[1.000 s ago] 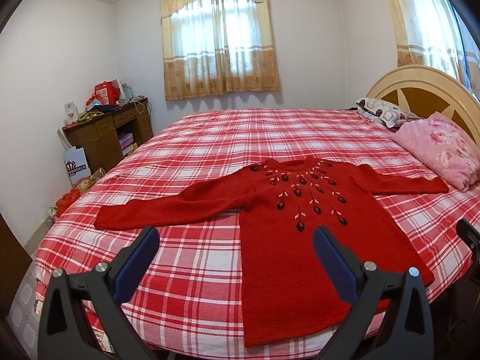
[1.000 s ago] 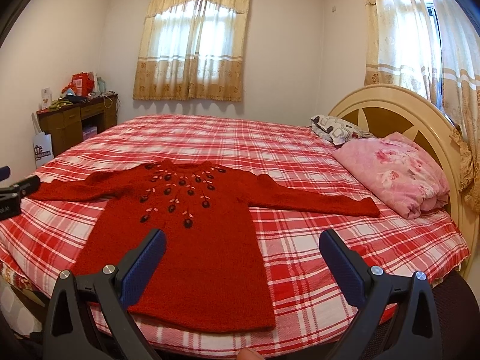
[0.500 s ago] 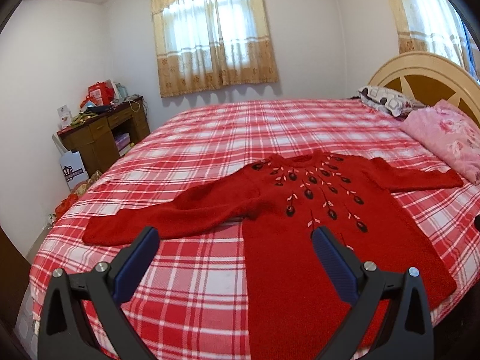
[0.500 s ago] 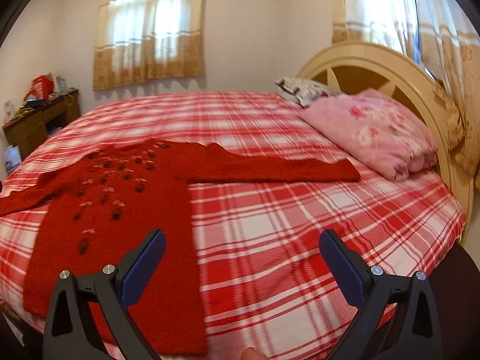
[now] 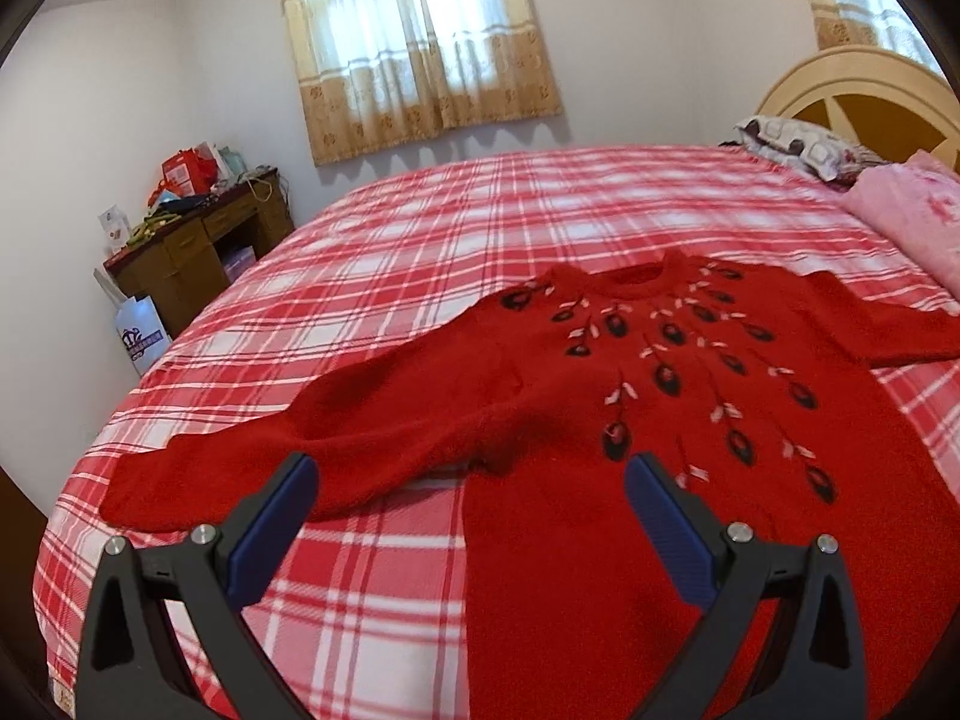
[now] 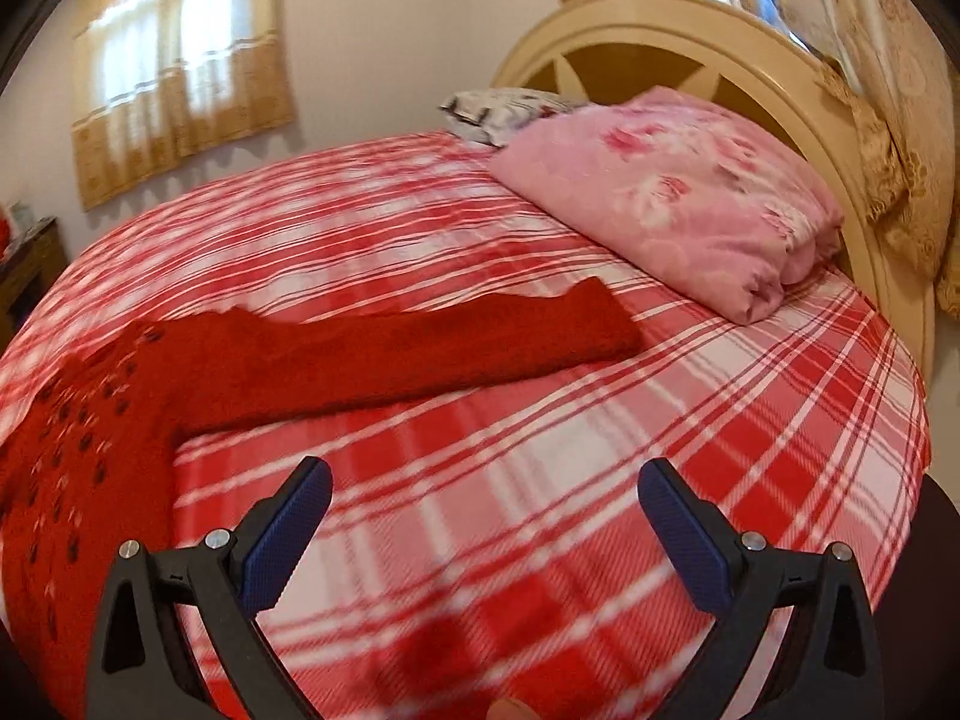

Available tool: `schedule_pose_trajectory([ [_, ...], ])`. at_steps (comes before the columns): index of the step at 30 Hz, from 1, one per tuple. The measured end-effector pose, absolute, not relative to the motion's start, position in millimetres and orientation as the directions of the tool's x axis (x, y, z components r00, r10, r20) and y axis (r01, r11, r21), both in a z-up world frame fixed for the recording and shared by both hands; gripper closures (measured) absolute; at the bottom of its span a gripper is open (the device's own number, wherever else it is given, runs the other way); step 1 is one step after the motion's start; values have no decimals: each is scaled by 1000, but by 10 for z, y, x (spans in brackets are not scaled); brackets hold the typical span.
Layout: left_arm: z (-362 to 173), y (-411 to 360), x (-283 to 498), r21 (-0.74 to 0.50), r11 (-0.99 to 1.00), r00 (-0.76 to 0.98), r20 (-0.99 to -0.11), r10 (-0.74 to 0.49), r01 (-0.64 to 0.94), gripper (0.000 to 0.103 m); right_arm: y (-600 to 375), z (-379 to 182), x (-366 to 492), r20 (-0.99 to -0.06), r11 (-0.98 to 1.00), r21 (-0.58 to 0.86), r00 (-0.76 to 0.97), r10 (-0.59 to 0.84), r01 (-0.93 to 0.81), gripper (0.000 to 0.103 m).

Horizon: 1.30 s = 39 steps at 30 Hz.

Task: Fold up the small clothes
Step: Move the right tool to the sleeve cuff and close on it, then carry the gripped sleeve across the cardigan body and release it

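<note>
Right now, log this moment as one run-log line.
stage: approach | red sweater: flat, unfolded on plaid bed | left hand-held gripper: open, empty, near sleeve | right hand-held gripper: open, empty

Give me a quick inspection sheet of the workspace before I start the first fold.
Surface: red plaid bedspread, smooth.
Job's things: red sweater lying face up, unfolded, both sleeves spread out; its right-side sleeve reaches toward the pink folded quilt without touching it.
Clutter: patterned pillow by the headboard.
Grippers: left claw open, empty, near the sweater's armpit; right claw open, empty, over bare bedspread.
Cables: nothing seen.
Surroundings: curtained window; wooden desk piled with items; paper bag below it.
</note>
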<state>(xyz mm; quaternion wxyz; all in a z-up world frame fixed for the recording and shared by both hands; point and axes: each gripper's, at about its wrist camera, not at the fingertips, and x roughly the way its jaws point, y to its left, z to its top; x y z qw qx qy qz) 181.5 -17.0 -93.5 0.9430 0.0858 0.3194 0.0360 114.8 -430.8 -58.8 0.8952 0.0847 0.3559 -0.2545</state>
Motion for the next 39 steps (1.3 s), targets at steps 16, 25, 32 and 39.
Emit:
schedule_pose_trajectory([
  [16,-1199,-71,2567,211,976,740,-647,186,-62,0,-5813,-863,1784,-805,720,145,504,-313,679,13],
  [25,-1298,51,2773,221,969,726,-647,233,-114,0,-5996,-1035,2043,-830,715,225,515,-215,662,21],
  [32,-1381,89,2849,220,969,707,-666,235,-115,0,-5886,-1032,2185,-838,758,147,487,-245,635,83],
  [39,-1339,216,2804,194,973,709,-667,227,-128,0,-5519,-633,2240,-766,815,108,570,-296,569,85],
])
